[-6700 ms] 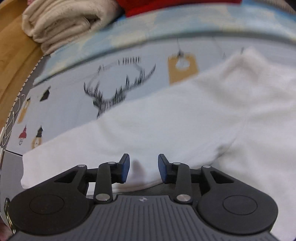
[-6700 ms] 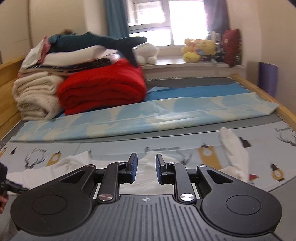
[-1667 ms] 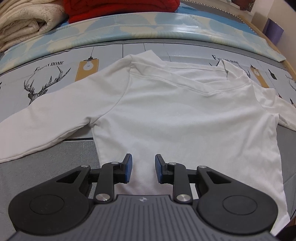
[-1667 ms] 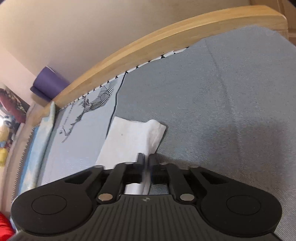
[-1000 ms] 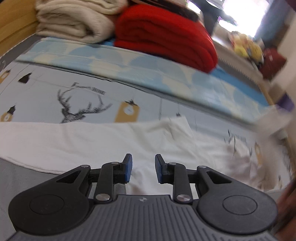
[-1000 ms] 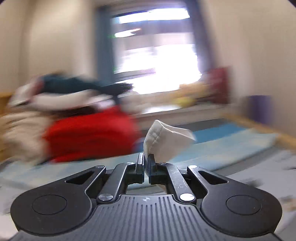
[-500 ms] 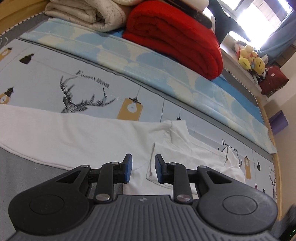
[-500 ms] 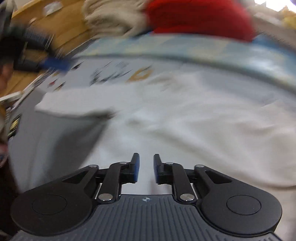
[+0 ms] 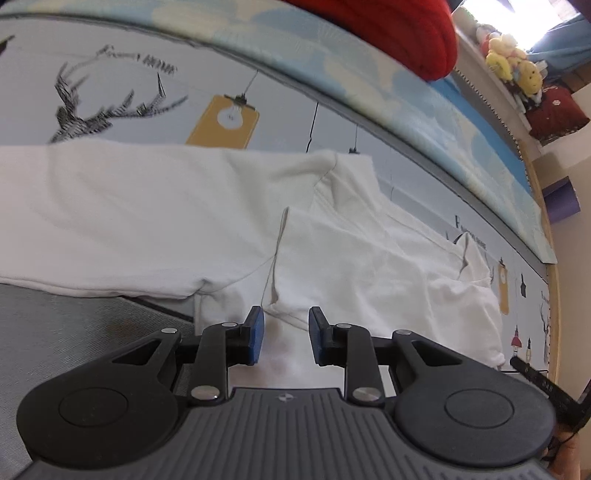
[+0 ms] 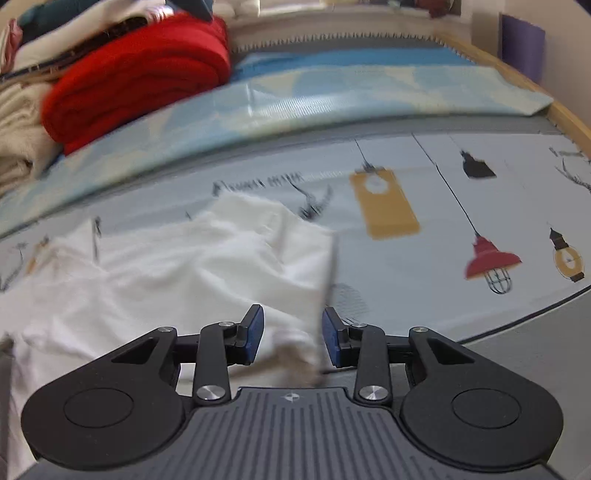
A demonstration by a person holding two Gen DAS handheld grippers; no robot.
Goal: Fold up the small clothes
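Now that the right sleeve, pinched and lifted a second ago, has been laid across the chest and let go, the shirt [image 9: 351, 258] has one side fold in place while its left sleeve [image 9: 92, 221] is still stretched flat toward the left edge of the frame. That probably makes the left sleeve the next part to bring in. The shirt lies spread on the bed [image 9: 55, 332], filling the middle band of the left view, below the printed sheet and the red blanket [image 9: 399, 29] in the upper right. The left hand-held gripper [image 9: 284, 334] hovers with its jaws apart at lower centre, directly over the end of the folded-in sleeve, gripping nothing. In the blurred right view the right hand-held gripper [image 10: 291, 336] is likewise spread wide and empty, with the shirt's folded right edge running between its fingers at lower centre; whether it touches the cloth cannot be told.
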